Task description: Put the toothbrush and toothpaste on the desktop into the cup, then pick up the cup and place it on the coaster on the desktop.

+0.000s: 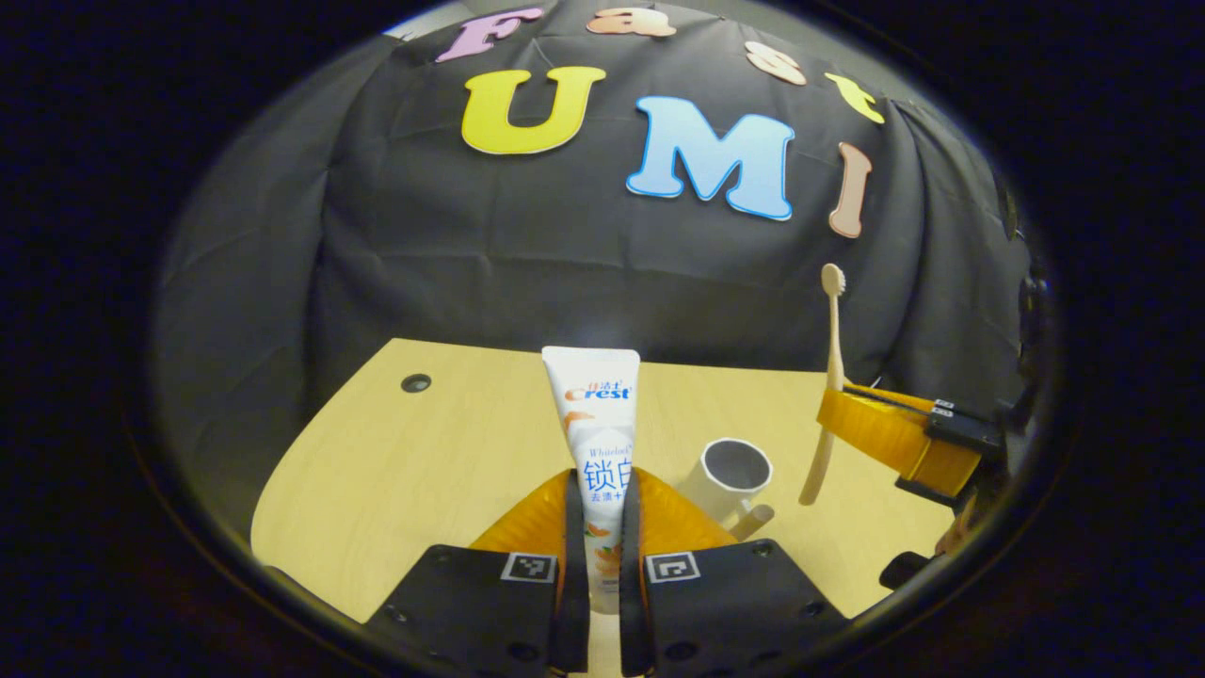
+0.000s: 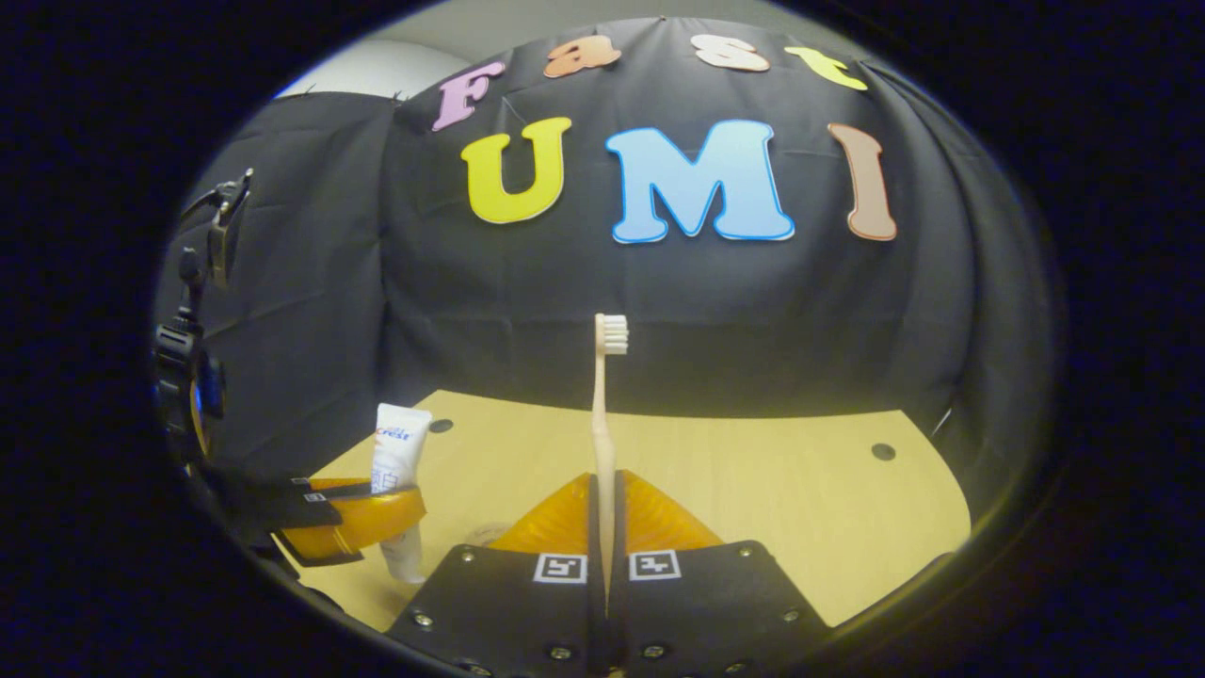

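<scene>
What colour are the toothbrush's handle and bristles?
The toothbrush has a beige handle and white bristles, clearest in the right gripper view.

pretty dim booth overall, warm light from above landing on the table (image 1: 395,471), soft glare patch on the toothpaste (image 1: 595,414) top, heavy fisheye bending at the edges, rims fading dark, centre decently sharp, near jaws slightly soft

Worktop (image 1: 395,471): pale wood-grain laminate, smooth, matt. Toothpaste tube (image 1: 595,414): glossy white plastic. Toothbrush (image 2: 602,443): smooth beige plastic. Cup (image 1: 730,476): matt white.
</scene>
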`<state>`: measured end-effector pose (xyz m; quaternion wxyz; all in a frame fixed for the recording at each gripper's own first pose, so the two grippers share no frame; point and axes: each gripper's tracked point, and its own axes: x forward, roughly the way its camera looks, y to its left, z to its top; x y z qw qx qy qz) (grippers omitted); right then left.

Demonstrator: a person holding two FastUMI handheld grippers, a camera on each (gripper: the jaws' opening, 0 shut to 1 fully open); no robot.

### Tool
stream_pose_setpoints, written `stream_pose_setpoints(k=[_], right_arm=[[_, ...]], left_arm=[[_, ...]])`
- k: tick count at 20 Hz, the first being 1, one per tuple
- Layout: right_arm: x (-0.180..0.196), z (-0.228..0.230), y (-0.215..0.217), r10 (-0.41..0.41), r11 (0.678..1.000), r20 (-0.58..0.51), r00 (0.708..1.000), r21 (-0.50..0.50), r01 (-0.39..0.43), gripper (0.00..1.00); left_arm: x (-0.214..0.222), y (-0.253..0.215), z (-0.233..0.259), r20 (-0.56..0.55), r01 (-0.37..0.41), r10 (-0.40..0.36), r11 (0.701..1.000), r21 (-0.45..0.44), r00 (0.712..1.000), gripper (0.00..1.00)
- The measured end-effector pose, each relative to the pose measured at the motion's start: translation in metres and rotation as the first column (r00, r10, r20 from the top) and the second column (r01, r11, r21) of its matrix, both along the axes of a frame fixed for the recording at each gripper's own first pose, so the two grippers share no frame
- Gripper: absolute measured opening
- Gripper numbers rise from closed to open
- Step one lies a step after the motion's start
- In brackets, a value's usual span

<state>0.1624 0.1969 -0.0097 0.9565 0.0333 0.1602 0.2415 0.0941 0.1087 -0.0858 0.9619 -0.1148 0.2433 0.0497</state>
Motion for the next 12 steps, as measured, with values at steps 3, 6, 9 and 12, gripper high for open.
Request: stream_pose_setpoints(k=[3, 6, 9, 12], right_arm=[[0.024, -0.001, 0.009, 0.009, 1.000, 0.030, 1.000, 0.021, -0.010, 0.02], [0.043, -0.017, 0.019, 0.012, 0.999, 0.018, 1.000, 0.031, -0.013, 0.02], [0.054, -0.039, 0.023, 0.015, 1.000, -0.012, 1.000, 0.011, -0.015, 0.02], [0.060, -0.061, 0.026, 0.012, 0.999, -0.039, 0.999, -0.042, -0.014, 0.02]], left_arm=[[0.008, 0.000, 0.008, 0.040, -0.014, 0.014, 1.000, 0.000, 0.999, 0.20], [0.010, 0.000, 0.015, 0.061, -0.024, 0.024, 1.000, 0.001, 0.998, 0.20], [0.009, 0.002, 0.014, 0.054, -0.036, 0.037, 0.999, -0.011, 0.998, 0.20], [0.005, 0.007, 0.010, 0.038, -0.048, 0.049, 0.999, -0.012, 0.998, 0.20]])
